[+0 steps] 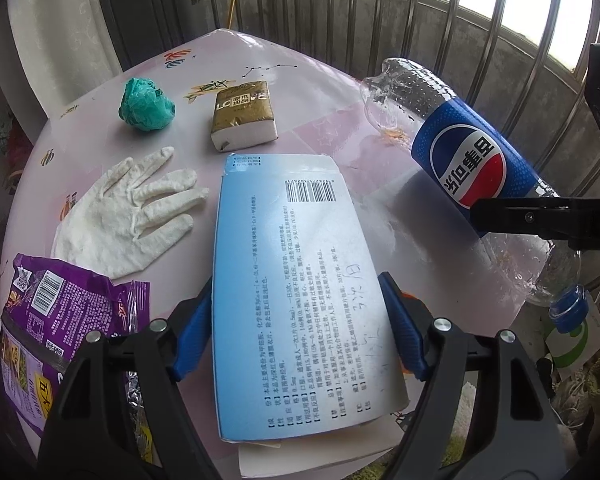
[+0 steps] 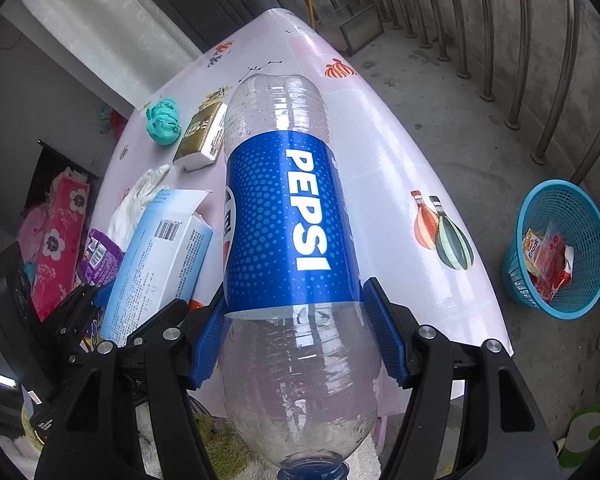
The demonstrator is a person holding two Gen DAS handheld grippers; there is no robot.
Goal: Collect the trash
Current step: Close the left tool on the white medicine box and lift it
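Two grippers each carry one piece of trash above the table point(image 2: 400, 152). Left gripper point(image 1: 300, 320): blue pads closed against the long edges of a pale blue medicine box point(image 1: 296, 280), held flat and clear of the tabletop, its open flap pointing away from the camera. Right gripper point(image 2: 292, 332): pads clamped on an empty Pepsi bottle point(image 2: 288, 208) just below its blue label, base pointing forward and blue cap toward the camera; in the left wrist view the bottle point(image 1: 460, 168) hangs tilted off the table's right side. Judged step: transport of both items to the bin. A blue mesh wastebasket point(image 2: 580, 200) stands on the concrete floor well apart from the table, to the right; it already holds a few wrappers, an orange snack packet point(image 2: 534, 252) and red-and-clear packaging point(image 2: 554, 268), with ample room left. To do the step well, the bottle, being nearer the basket, should probably go first, brought over the rim before the pads open, since a light, round bottle may bounce or roll off the mesh edge; the box should be tipped end-down so its loose flap does not catch. Still on the table: a white glove point(image 1: 132, 216), a crumpled green bag point(image 1: 146, 106), a tissue pack point(image 1: 244, 116) and a purple snack wrapper point(image 1: 60, 320).
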